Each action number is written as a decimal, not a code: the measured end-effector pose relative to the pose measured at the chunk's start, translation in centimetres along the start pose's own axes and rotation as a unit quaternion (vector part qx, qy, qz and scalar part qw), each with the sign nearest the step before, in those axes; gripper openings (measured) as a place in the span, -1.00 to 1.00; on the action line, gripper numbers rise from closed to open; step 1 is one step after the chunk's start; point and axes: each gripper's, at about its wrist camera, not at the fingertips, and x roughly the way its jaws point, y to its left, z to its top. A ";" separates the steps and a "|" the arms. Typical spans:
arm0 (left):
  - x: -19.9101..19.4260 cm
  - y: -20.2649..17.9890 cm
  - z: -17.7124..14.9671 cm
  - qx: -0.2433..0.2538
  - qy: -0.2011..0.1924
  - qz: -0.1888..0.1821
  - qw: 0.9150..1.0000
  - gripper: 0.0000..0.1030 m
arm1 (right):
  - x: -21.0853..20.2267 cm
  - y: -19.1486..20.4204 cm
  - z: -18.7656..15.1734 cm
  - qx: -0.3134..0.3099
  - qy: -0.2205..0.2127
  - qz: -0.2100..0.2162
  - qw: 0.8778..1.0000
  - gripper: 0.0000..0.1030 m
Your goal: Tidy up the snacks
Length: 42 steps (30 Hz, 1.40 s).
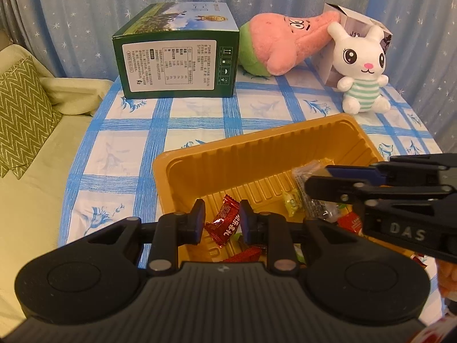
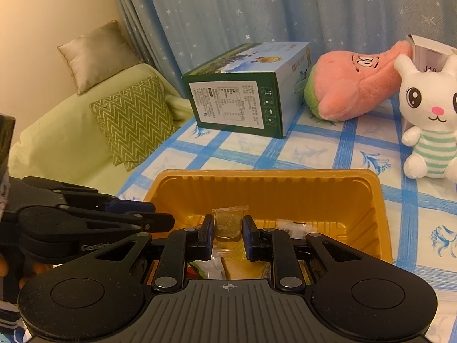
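Both claws are hovering over the yellow tray (image 2: 368, 197), and we are starting with the right gripper (image 2: 228, 235): its jaws are standing narrowly apart around a clear packet holding a round green-brown sweet (image 2: 227, 223). The pads are lying just beside the wrapper, and we cannot tell whether they are pressing it. At 3 o'clock from that packet, a small white sachet (image 2: 291, 227) is lying on the tray floor.

Our left gripper (image 1: 222, 221) is holding its blue pads a little apart with nothing between them; a red wrapped candy (image 1: 224, 224) is resting in the tray below the gap. At 2 o'clock from it we are seeing a green wrapped candy (image 1: 292, 201). More red and green wrappers are piling toward 4 o'clock, partly hidden by the right claw crossing in from 3 o'clock.

We are seeing the tray sitting on a blue-checked tablecloth (image 1: 200, 111). At 11 o'clock stands a green carton (image 1: 177, 57), with a pink plush (image 1: 280, 45) just beside it at 12 o'clock. A white rabbit toy (image 1: 362, 68) is sitting at 1 o'clock, leaning against a pale box (image 1: 357, 20). At 9 o'clock, off the table, a zigzag cushion (image 1: 22, 114) is lying on a green sofa (image 2: 51, 148).
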 end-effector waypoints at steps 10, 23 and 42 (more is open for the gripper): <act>-0.3 0.5 0.0 -0.004 -0.004 0.003 1.000 -0.55 | 1.6 0.5 0.6 -0.001 0.001 0.011 1.000 -0.58; -1.4 0.6 -0.7 -0.009 -0.006 0.001 1.000 -0.50 | 1.1 -0.4 1.1 0.024 -0.005 0.007 1.000 -0.53; -8.1 -2.9 -3.9 -0.013 -0.036 -0.023 0.999 -0.36 | -7.9 -1.5 -2.2 0.043 -0.026 -0.004 0.999 0.35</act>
